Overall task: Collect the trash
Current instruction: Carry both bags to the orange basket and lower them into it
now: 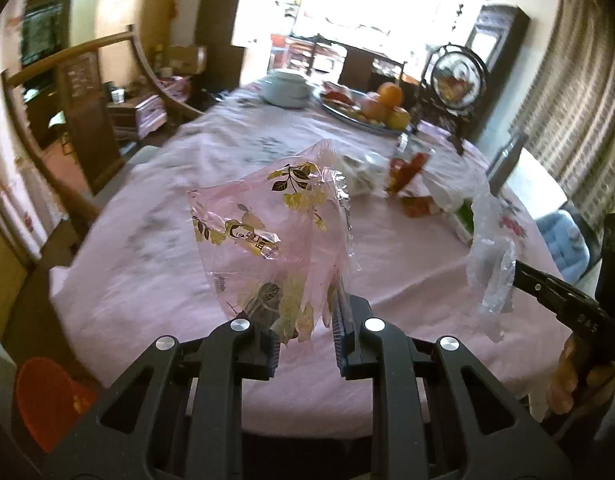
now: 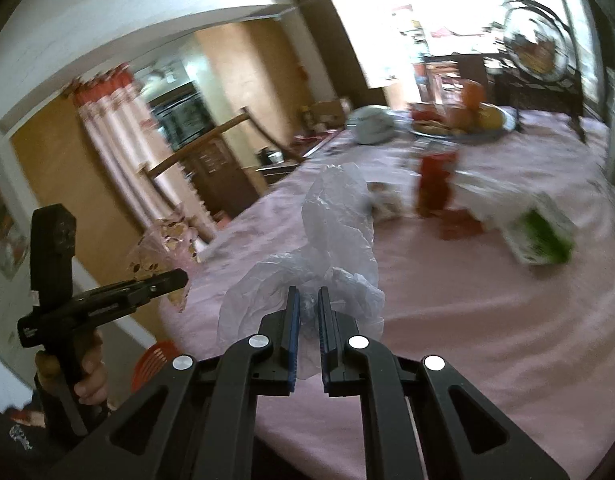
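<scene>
Gripping a pink see-through wrapper (image 1: 275, 240) with gold leaf print, the left gripper (image 1: 305, 320) has its jaws nearly closed, and the bottom of the wrapper is pinched between the blue pads. In the left wrist view the wrapper stands up above the desk (image 1: 387, 264), which has a pink cloth. At the right edge the right gripper (image 1: 515, 276) comes in and holds a clear crumpled plastic bag (image 1: 489, 268) in the air. Farther on the desk lie a red packet (image 1: 407, 172), a green and white packet (image 1: 463, 220), a tray of fruit (image 1: 371, 116) and a pale covered bowl (image 1: 285, 88). An orange basket (image 1: 47, 400) is low at the left, beside the desk.

In the right wrist view the right gripper (image 2: 307, 300) is almost fully closed on the clear plastic bag (image 2: 335, 232), which puffs up over the fingers. To the left, a hand (image 2: 87, 376) holds the left gripper (image 2: 183, 280) with the pink wrapper (image 2: 163, 244), beyond the desk edge. The green and white packet (image 2: 541, 236) and red packet (image 2: 435, 188) look blurred on the desk (image 2: 487, 320). A part of the orange basket (image 2: 151, 364) shows below.
</scene>
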`<state>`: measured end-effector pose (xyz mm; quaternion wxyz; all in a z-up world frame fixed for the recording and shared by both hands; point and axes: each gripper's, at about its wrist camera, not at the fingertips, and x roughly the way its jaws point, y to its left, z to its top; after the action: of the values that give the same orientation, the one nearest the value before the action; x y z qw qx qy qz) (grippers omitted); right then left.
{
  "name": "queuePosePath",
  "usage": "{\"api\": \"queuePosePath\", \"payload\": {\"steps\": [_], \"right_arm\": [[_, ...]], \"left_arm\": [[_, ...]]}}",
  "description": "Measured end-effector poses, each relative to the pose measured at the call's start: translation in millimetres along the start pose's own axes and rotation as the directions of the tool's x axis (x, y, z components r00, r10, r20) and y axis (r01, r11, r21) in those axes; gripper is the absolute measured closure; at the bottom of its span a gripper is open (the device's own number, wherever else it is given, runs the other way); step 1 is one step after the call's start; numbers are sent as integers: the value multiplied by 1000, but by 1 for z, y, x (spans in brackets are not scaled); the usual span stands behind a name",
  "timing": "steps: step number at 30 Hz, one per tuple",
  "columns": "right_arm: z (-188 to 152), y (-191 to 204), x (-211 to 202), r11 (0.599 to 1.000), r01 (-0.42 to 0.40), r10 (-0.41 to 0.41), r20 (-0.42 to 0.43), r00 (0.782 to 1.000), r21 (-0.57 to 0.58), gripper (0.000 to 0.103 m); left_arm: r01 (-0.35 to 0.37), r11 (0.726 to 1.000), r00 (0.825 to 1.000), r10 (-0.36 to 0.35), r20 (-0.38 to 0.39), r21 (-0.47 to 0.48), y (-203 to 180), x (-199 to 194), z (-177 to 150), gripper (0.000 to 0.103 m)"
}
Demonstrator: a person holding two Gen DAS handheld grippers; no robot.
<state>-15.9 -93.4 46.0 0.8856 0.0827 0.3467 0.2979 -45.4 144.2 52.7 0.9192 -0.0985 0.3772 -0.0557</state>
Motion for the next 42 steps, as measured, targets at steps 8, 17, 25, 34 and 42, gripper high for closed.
{"api": "queuePosePath", "payload": {"steps": [8,17,25,34,42], "right_arm": [[6,106,52,970,-190,177,-95,980,-149,94],[-12,232,142,887,-390,305,-322,896,-246,94],[-62,336,245,809,-531,332,-550,767,-252,94],[-135,406,341,780,-580,254,-727,638,-236,93],[-175,412,387,803,-569,221,-798,561,-178,93]], "left_arm": [[-128,977,988,140,63,-170,88,-63,-37,81],[-285,870,953,303,-20,-402,196,-97,-99,81],[-398,711,916,341,-211,-580,300,-80,-162,81],[-480,564,876,270,-400,-671,387,-45,-231,81],[-499,542,865,261,-429,-676,403,-33,-245,81]]}}
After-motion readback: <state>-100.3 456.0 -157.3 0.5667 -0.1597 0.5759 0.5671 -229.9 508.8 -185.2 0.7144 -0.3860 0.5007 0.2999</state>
